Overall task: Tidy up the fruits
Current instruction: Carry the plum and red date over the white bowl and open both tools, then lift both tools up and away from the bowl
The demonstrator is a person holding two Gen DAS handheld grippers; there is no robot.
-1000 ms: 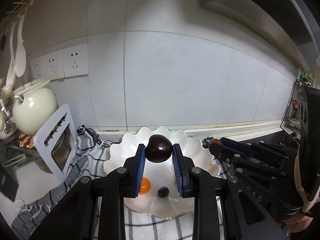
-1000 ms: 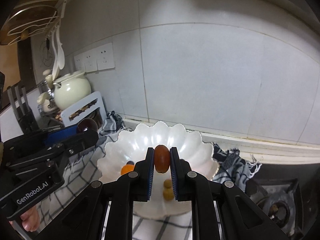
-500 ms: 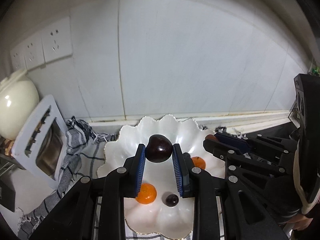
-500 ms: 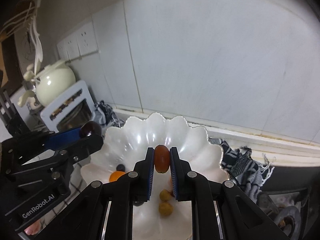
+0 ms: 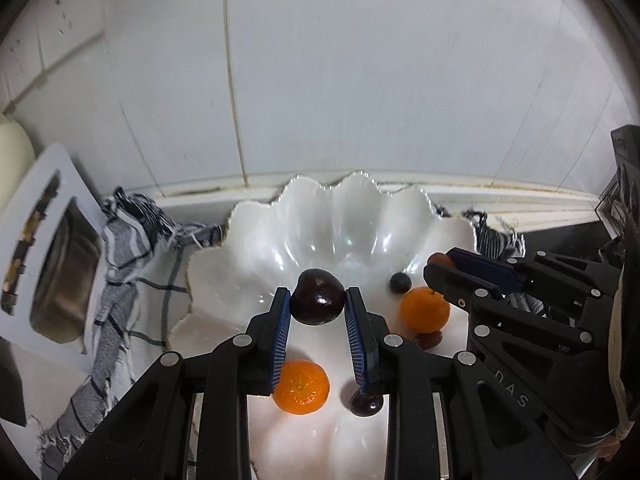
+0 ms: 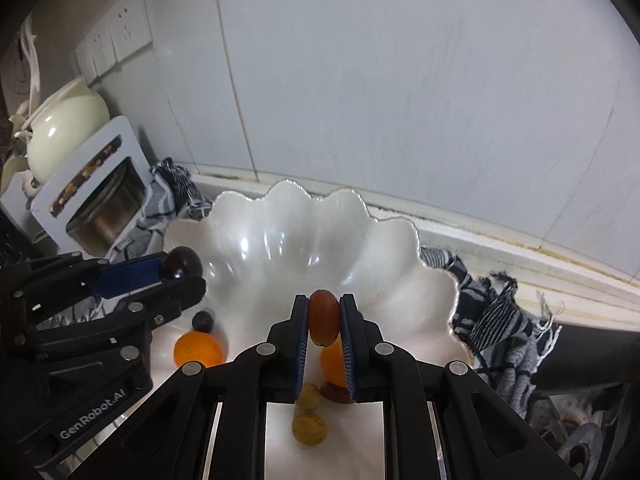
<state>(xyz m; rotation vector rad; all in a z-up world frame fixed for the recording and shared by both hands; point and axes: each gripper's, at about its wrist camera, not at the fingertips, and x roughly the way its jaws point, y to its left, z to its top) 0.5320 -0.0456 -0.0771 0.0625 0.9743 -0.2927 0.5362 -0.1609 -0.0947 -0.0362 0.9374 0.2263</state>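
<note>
1. One white scalloped bowl (image 5: 256, 240) sits on a checked cloth (image 5: 132, 264).
2. Left gripper (image 5: 318, 312) pinches a dark plum (image 5: 317, 302) above the bowl.
3. Right gripper (image 6: 324, 320) pinches a reddish-brown fruit (image 6: 324, 316) above it.
4. Two oranges (image 5: 301, 387) lie inside.

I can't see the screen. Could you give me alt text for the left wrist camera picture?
The left gripper pinches a dark, glossy round fruit between blue-padded fingers over a white scalloped bowl. In the bowl lie two oranges and a few small dark fruits. The right gripper reaches in from the right with a reddish fruit; a striped cloth lies under the bowl.
</note>
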